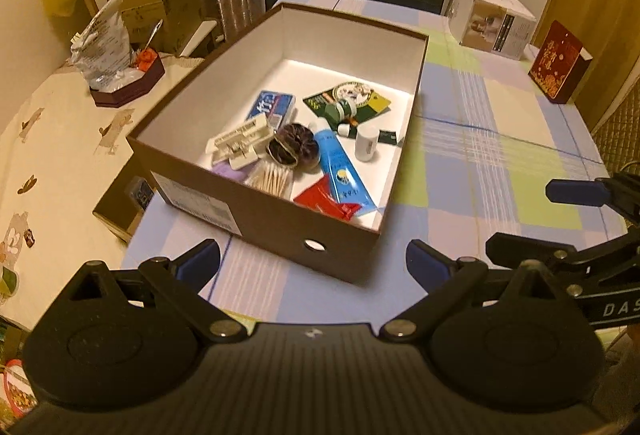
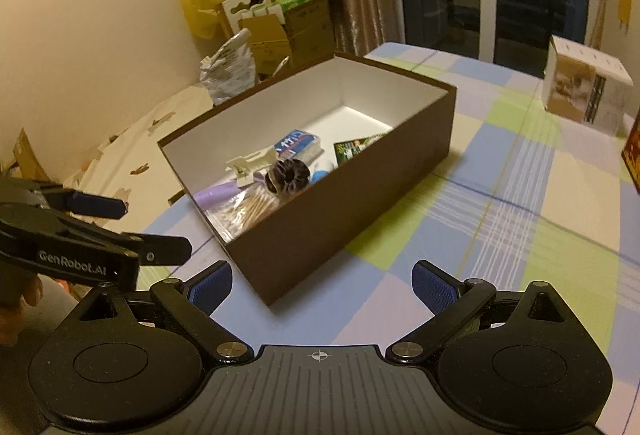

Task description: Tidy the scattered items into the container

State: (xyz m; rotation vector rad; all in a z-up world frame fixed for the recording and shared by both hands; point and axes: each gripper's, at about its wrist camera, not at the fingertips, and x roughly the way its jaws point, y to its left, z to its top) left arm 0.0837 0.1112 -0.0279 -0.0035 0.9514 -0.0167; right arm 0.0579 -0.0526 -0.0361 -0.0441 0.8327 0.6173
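Two grippers hang over a checked tablecloth (image 1: pixel 500 139), both spread wide and grasping nothing. The left gripper (image 1: pixel 312 263) fills the bottom of the left wrist view, its blue pads (image 1: pixel 200 267) parted just before the near wall of a brown cardboard box (image 1: pixel 280 227) at frame centre. The right gripper (image 2: pixel 322 281) sits at the bottom of its own view, jaws likewise released, pointing at the box's near corner; it also shows at the right edge of the left wrist view, and the left gripper shows at the left edge of the right wrist view.

Inside the box, on its white floor, lie the gathered items: a blue tube (image 1: pixel 342 173) running toward the near right corner, a red packet (image 1: pixel 326 201) beside its lower end, a bag of cotton swabs (image 1: pixel 270 177) against the near wall, a dark scrunchie (image 1: pixel 292 151) at the middle, a white plastic clip piece (image 1: pixel 242 143) left of it, a blue tissue pack (image 1: pixel 272 109) behind, a green card (image 1: pixel 348 95) farther back, and a small white bottle (image 1: pixel 366 143) to the right.

At upper right of the left wrist view stand a white carton (image 1: pixel 492 21) and a red box (image 1: pixel 558 63) on the cloth.
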